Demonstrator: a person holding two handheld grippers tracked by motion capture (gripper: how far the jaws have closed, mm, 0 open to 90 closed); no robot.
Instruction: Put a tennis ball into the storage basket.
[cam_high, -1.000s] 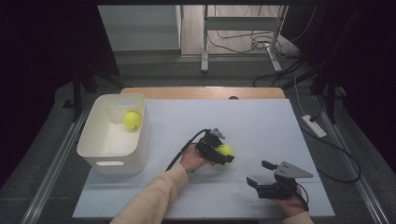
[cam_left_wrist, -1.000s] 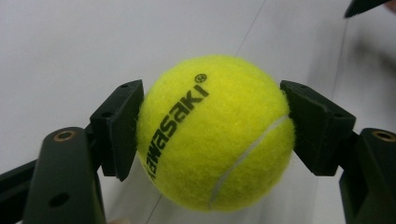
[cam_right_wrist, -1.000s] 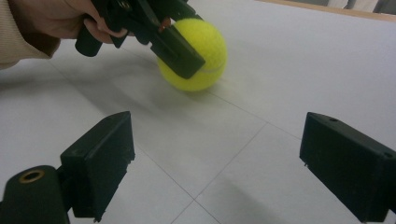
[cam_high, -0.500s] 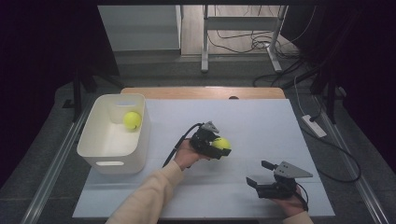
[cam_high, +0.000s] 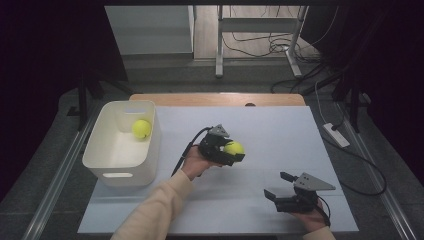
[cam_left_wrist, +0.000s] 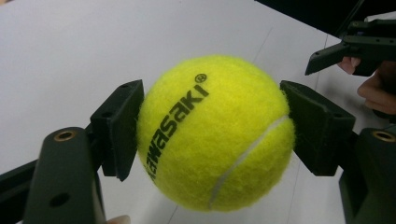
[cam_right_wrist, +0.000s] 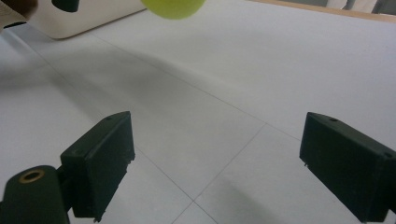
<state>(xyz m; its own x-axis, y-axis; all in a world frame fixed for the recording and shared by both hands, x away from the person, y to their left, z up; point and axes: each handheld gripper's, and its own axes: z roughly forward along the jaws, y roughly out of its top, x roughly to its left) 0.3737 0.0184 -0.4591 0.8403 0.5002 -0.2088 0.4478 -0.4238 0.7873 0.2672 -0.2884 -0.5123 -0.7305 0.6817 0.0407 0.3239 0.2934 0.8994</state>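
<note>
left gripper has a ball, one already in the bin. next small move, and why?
Probably carry the left gripper leftward toward the white bin before opening. Its jaws are clamped on the tennis ball, which sits right of the bin over the table, while another ball already lies inside. The right gripper is open, with nothing between its jaws.

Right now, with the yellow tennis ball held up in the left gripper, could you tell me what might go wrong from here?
1. The left gripper holds the fuzzy yellow tennis ball only at two flat black pads on its round sides; a jolt could squeeze it out, and it would likely roll across the smooth white table.
2. The white plastic bin already holds another yellow ball; a drop onto it might bounce out.
</note>
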